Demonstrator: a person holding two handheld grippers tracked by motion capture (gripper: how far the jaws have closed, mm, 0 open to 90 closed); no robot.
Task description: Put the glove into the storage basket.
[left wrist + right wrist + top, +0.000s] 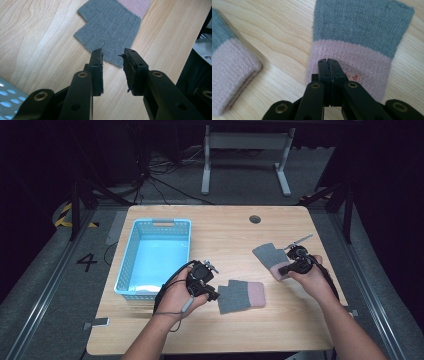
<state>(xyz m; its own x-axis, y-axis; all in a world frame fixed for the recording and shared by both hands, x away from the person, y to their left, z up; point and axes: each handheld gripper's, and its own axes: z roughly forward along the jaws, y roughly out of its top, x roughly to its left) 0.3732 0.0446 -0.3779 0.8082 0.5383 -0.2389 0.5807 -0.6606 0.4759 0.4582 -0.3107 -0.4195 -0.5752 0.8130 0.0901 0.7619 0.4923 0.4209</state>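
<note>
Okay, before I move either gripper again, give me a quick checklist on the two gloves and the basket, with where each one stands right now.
1. Left gripper open: ok, jaws apart with nothing between them.
2. Left gripper lined up with the near glove: ok, its grey finger end lies just past the jaw tips.
3. Right gripper gripping the far glove: cannot tell, jaws are shut over its pink cuff, but pinched fabric is not visible.
4. Far glove lifted off the table: cannot tell.
5. Blue basket ready to receive: ok, it looks empty.
6. Gloves apart from each other: ok.
</note>
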